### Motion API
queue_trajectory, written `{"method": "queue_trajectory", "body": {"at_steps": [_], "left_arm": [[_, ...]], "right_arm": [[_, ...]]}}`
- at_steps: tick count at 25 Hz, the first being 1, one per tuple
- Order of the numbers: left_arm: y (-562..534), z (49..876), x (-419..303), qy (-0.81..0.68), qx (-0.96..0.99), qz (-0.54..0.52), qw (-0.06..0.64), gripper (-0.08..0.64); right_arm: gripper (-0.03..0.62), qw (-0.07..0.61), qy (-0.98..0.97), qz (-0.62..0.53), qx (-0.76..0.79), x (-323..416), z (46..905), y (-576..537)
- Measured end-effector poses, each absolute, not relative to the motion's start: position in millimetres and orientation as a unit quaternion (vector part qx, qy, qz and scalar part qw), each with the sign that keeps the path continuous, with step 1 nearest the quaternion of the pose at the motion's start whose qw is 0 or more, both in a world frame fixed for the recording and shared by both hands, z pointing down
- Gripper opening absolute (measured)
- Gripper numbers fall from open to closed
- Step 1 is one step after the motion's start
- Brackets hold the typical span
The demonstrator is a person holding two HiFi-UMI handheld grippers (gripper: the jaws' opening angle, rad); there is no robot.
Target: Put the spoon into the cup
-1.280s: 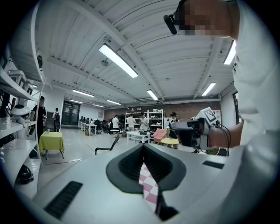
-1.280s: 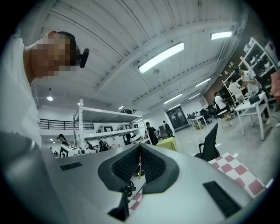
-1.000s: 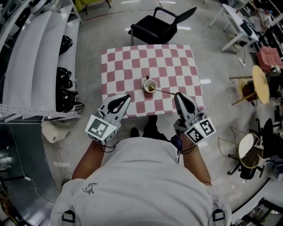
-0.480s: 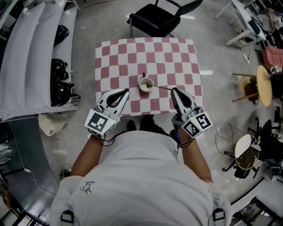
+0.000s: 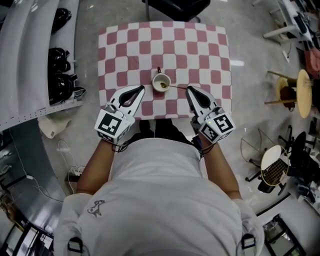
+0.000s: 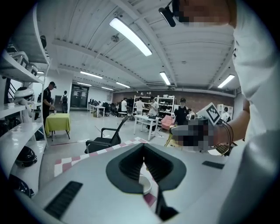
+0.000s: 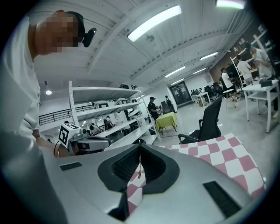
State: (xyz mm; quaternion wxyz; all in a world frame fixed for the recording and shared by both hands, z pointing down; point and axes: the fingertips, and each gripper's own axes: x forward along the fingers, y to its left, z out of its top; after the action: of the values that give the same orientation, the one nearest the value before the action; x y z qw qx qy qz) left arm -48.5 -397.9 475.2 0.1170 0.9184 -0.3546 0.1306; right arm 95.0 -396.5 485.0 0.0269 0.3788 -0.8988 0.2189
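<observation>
- Grey two-jaw L gripper point(image 5: 142, 89) w/ marker cube: tip now nearer small white cup point(image 5: 161, 82).
- Grey R gripper point(image 5: 189, 89): likewise nearer cup.
- Black office chair point(image 5: 170, 7) now mostly out of head view.

Pale grey short-sleeved T-shirt point(image 5: 155, 200), small dark shoulder logo point(image 5: 95, 209).
Light grey left gripper point(image 5: 141, 88) and right gripper point(image 5: 189, 89), fingers point(image 5: 137, 99) black-lined, a black-and-white marker cube point(image 5: 111, 126) behind them.
</observation>
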Motion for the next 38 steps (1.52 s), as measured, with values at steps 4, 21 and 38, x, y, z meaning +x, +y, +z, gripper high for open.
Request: {"method": "queue_trajectory", "body": {"at_steps": [4,21,38], "left_arm": [[-407.6,505.1,-44.8,-0.357,0.913,0.144,0.137,0.014],[-436.5,605.1,-38.7,-0.359,0.897,0.167,0.196,0.014],[-439.4,637.8,-35.4,-0.361,0.890,0.177,0.217,0.014]], "right_arm": [[0.034,0.039,-0.900,0.236,0.365,93.3,512.3,-409.0],[0.034,0.086,-0.886,0.312,0.331,75.4,629.1,-441.3],[0.035,0.102,-0.876,0.351,0.315,65.5,673.6,-449.3]]}}
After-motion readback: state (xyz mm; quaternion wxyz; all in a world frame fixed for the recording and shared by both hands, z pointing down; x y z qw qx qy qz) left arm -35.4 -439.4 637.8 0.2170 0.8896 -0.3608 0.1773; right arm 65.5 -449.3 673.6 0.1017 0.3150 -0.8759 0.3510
